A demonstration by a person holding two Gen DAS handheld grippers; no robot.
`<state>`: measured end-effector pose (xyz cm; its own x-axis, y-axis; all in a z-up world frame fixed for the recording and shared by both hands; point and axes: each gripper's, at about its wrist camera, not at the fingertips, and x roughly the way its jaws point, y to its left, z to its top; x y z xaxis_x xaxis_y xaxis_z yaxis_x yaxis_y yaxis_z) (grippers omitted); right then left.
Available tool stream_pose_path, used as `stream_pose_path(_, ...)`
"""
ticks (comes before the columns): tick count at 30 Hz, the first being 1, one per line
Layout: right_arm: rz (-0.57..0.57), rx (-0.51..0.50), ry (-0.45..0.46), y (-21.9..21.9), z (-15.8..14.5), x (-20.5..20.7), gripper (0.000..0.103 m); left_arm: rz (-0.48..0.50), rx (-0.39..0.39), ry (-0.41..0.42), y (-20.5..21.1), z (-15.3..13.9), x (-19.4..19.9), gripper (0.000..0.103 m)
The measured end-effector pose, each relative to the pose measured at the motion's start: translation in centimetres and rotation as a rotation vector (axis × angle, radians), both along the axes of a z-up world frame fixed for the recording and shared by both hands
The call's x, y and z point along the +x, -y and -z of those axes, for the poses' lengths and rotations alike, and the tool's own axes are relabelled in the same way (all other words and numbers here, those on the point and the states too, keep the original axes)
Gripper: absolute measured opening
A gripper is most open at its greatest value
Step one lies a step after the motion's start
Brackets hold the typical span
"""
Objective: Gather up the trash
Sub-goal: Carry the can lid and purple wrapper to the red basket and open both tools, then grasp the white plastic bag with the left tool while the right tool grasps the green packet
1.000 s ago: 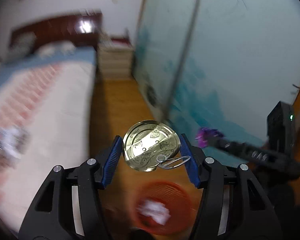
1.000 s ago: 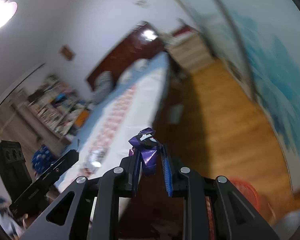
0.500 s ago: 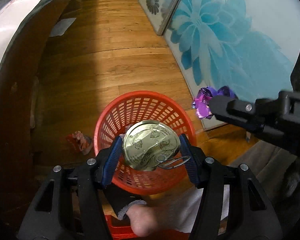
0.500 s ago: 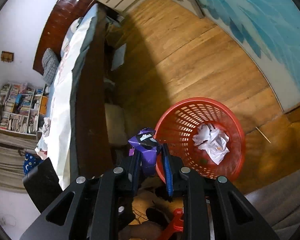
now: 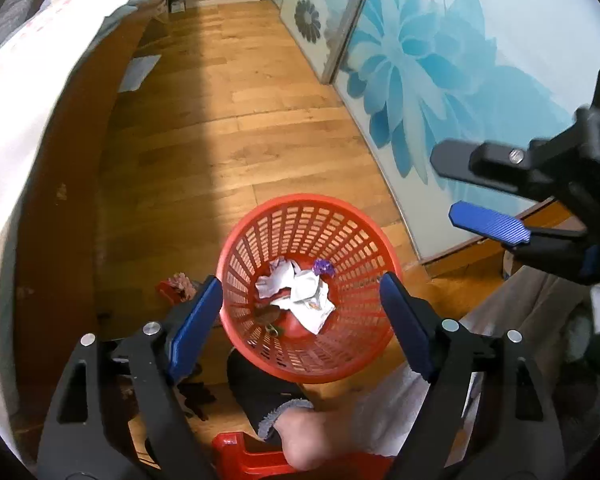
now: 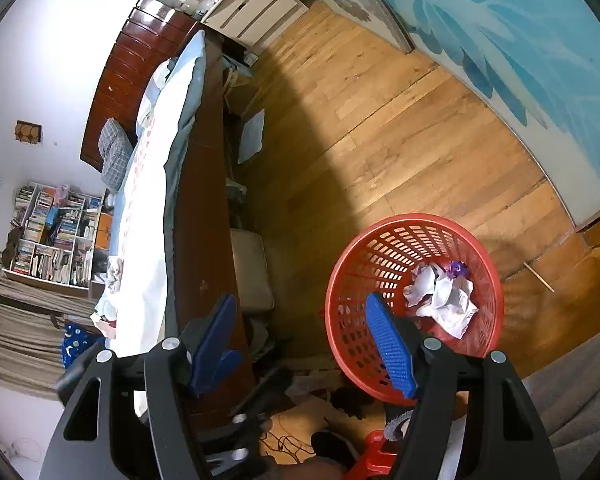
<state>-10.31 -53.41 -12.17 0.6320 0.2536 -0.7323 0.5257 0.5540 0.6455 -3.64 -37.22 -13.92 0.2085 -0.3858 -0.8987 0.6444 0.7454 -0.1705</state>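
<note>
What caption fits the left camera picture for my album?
Empty left tongs opening above the red basket, with crumpled paper and a purple wrapper inside.

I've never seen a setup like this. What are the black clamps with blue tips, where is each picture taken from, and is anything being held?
No robot here: a person holds a two-finger gripper in each hand, and each carries a fisheye camera looking along its fingers. One picture is from the left gripper, the other from the right gripper; the right one also shows at the edge of the left view.

Both look down at a red basket on a wooden floor beside a bed. In the basket lie crumpled white paper, a purple wrapper and something dark and round that I cannot identify.

Nothing is held: both sets of jaws are opening with nothing between them.
</note>
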Motion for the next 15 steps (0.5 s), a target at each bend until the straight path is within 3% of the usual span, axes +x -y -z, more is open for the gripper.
stream_pose_path(4, -0.039, -0.048, 0.008, -1.1, -0.8, 0.7, 0.068, -0.015, -0.020, 0.031, -1.8, -2.3, 0.5, 0.081)
stream_pose_path(7, -0.089, -0.101, 0.032, -2.6, -2.0, 1.5, 0.068, -0.038, -0.051, 0.087, -4.6, -5.6, 1.3, 0.081)
stream_pose_path(10, -0.159, -0.169, 0.085, -4.8, -3.9, 2.6, 0.068, -0.100, -0.093, 0.184, -10.1, -9.8, 2.5, 0.081)
stream_pose_path(15, -0.325, -0.299, 0.149, -11.4, -6.9, 5.6, 0.068, -0.259, -0.117, 0.343, -20.4, -13.7, 3.9, 0.084)
